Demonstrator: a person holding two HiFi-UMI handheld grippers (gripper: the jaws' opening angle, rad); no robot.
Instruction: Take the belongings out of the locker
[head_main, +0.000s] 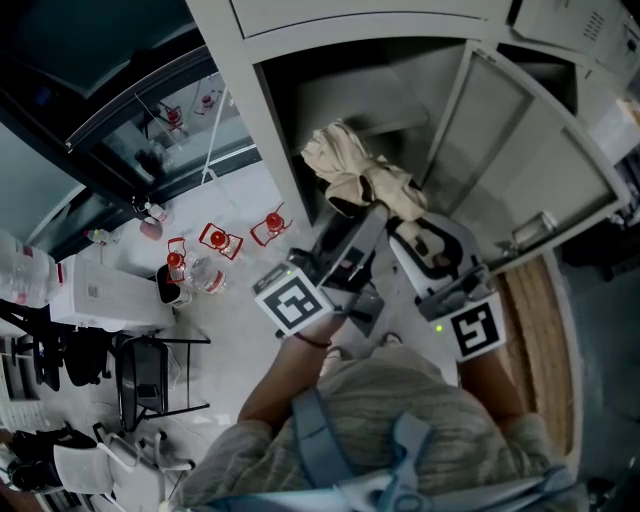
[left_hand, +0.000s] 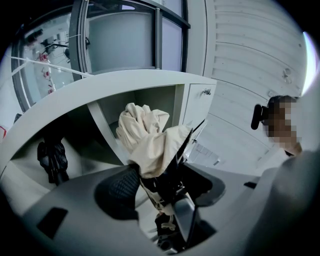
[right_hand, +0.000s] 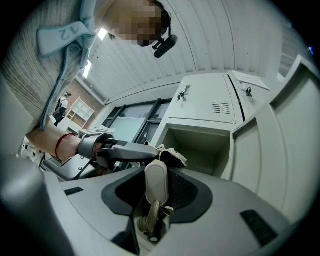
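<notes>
A crumpled cream cloth bag (head_main: 355, 175) hangs in front of the open locker compartment (head_main: 370, 90), outside its mouth. My left gripper (head_main: 366, 218) is shut on the bag's lower part. In the left gripper view the cream cloth (left_hand: 145, 137) and a dark inner layer are pinched between the jaws of the left gripper (left_hand: 167, 187). My right gripper (head_main: 402, 218) sits close beside it on the right. In its own view the right gripper (right_hand: 156, 175) is shut on a cream woven strap (right_hand: 148, 217) of the bag (right_hand: 172, 156).
The locker door (head_main: 530, 150) stands swung open to the right. A black item (left_hand: 52, 160) rests in a neighbouring open compartment. Red-topped things (head_main: 218, 240) and black chairs (head_main: 150, 380) are at the left. A brown mat (head_main: 540, 340) lies at the right.
</notes>
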